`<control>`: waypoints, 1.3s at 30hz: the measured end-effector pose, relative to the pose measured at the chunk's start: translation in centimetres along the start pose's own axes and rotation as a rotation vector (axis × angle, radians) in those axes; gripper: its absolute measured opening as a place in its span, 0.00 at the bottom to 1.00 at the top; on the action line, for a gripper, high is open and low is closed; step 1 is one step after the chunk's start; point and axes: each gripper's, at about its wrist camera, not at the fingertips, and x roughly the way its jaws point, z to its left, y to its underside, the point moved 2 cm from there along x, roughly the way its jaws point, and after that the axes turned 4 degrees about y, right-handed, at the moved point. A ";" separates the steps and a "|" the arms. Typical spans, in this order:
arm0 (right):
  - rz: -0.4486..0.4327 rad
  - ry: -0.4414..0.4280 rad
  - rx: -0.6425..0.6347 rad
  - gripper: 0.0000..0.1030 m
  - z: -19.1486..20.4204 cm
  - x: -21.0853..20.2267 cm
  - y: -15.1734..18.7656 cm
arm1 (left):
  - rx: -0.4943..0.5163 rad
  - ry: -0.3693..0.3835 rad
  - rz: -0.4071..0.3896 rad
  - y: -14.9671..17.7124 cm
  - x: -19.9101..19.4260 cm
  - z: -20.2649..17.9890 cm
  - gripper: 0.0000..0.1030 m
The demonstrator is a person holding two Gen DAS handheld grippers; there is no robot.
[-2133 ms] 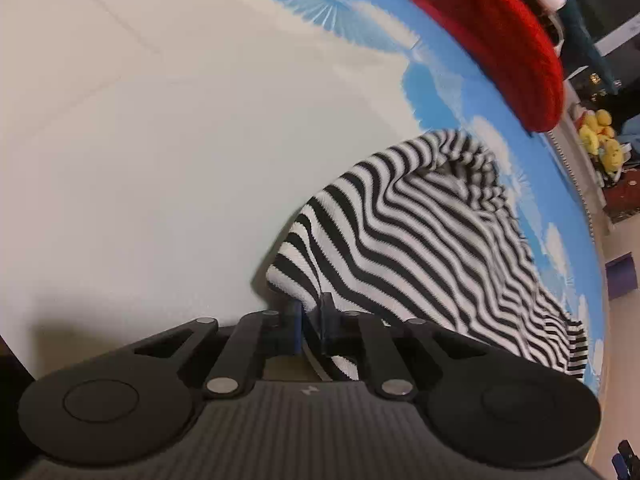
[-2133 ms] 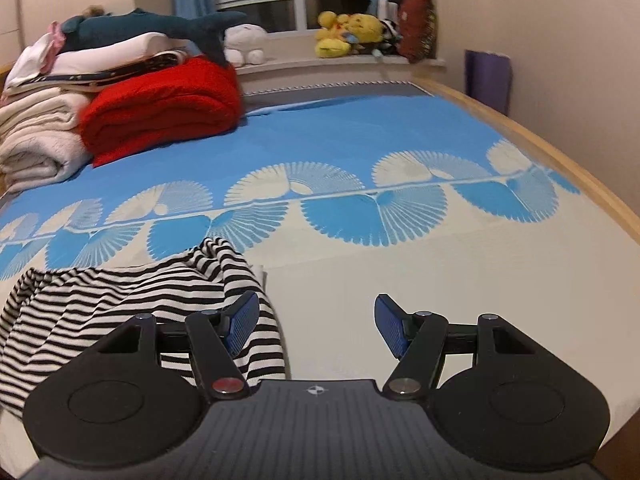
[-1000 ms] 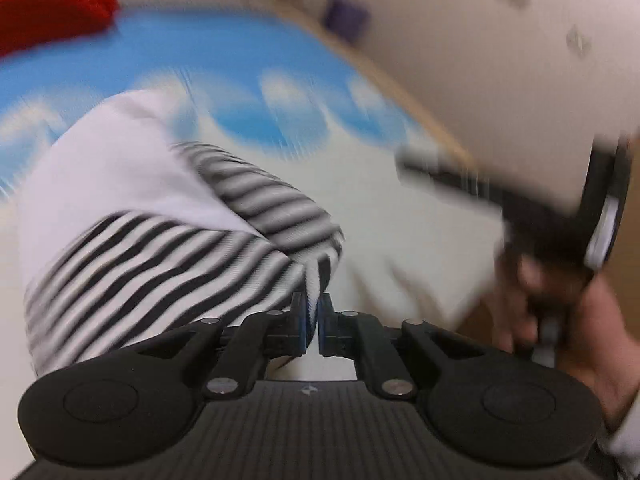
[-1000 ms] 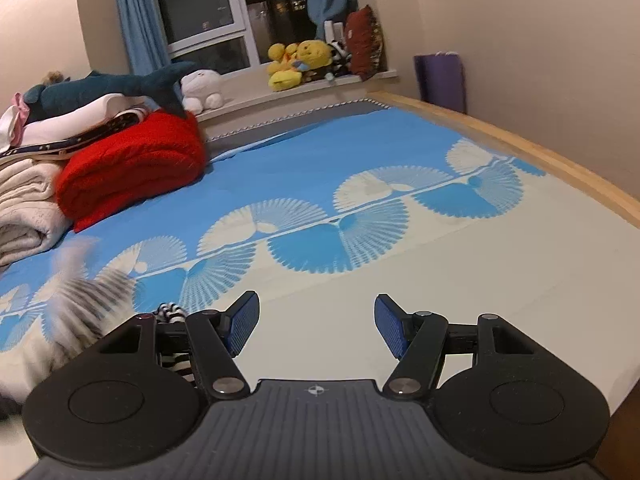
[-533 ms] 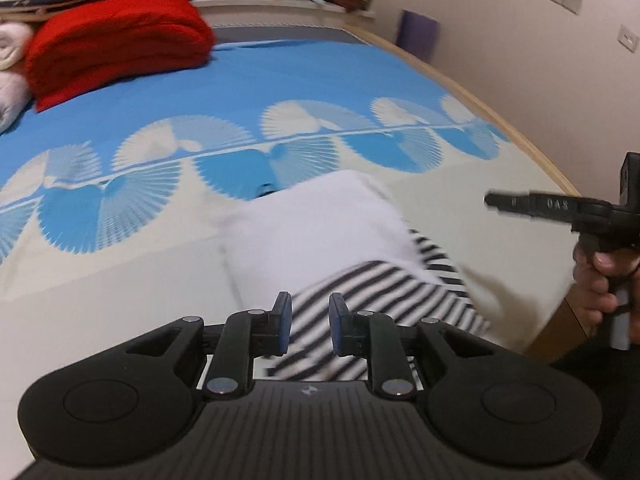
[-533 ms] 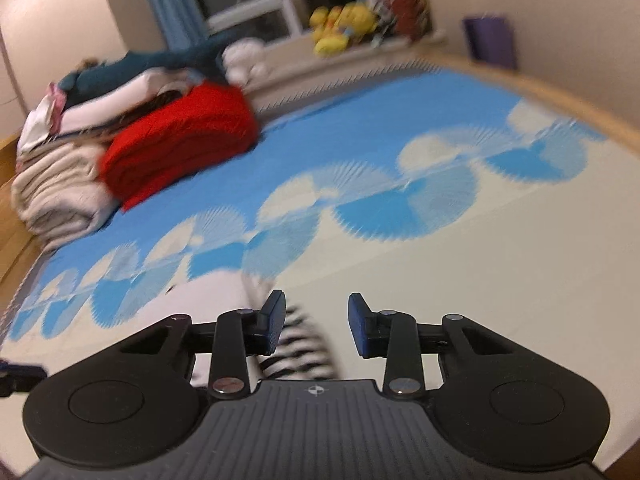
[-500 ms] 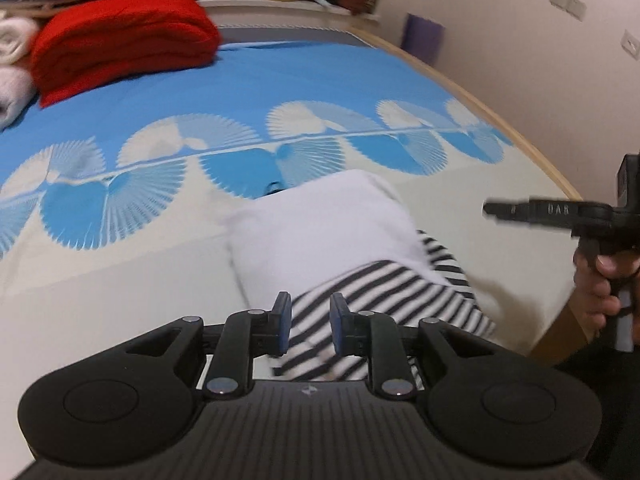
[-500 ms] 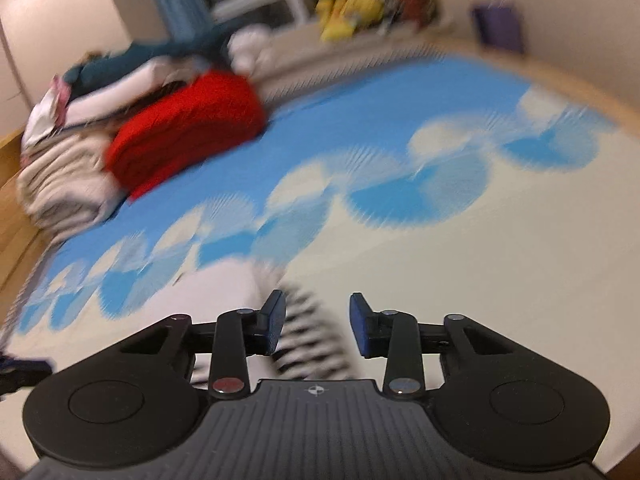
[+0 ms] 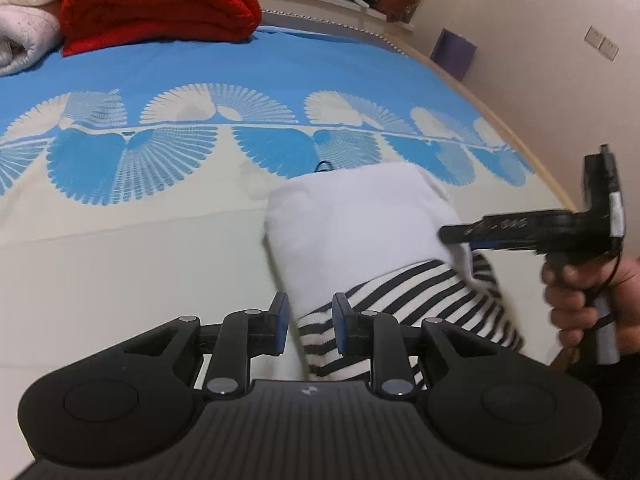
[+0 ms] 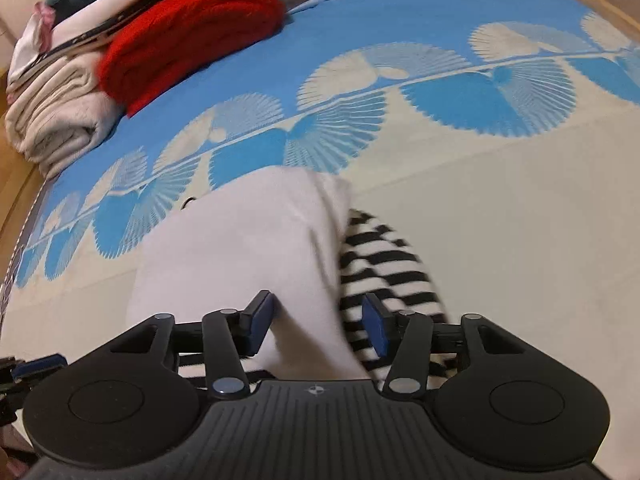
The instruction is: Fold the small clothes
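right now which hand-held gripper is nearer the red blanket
Left hand-held gripper: at the garment's edge nearest the red blanket; right hand-held gripper, jaws closing around garment, at the opposite edge.

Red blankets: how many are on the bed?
1. The red blanket lies folded at the far end of the bed, beside the white blankets. More could be hidden outside the picture.

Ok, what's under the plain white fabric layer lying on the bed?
Black-and-white striped knit cloth sticks out from beneath the plain white fabric layer at its near edge, on the cream and blue bedspread. How far the stripes run underneath is hidden.
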 end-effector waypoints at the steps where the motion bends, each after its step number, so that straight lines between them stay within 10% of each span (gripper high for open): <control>1: -0.002 -0.018 -0.008 0.07 0.4 0.0 0.0 | -0.001 0.020 0.001 -0.1 0.0 -0.3 0.25; 7: -0.268 -0.052 0.154 0.02 -2.0 -5.0 -1.2 | 0.085 0.104 0.017 0.5 1.0 -3.6 0.29; 11: -0.079 0.183 0.051 0.02 -2.4 -1.7 -0.2 | 0.182 0.131 0.036 1.5 2.1 -6.2 0.38; 20: -0.077 0.351 -0.049 0.00 -2.6 -0.8 -0.2 | 0.339 -0.053 0.293 5.9 7.0 -6.6 0.56; 25: -0.112 0.119 0.143 0.07 -5.3 -3.0 0.0 | 0.285 -0.022 0.257 5.7 5.5 -6.2 0.56; 28: -0.067 -0.013 0.120 0.32 -5.3 -3.7 0.7 | 0.256 -0.020 0.217 4.8 4.9 -6.2 0.56; 31: 0.017 -0.061 0.065 0.37 -5.2 -3.5 1.8 | 0.193 -0.015 0.176 3.9 4.2 -6.3 0.56; 35: 0.112 -0.055 -0.053 0.34 -4.3 -2.7 3.4 | 0.125 -0.008 0.122 2.6 3.7 -6.4 0.56; 36: 0.113 -0.049 -0.085 0.08 -4.0 -2.7 3.7 | 0.114 -0.005 0.114 2.3 3.7 -6.4 0.56; 39: 0.078 -0.076 -0.080 0.02 -4.6 -3.9 3.6 | 0.097 -0.012 0.106 1.6 4.0 -6.6 0.56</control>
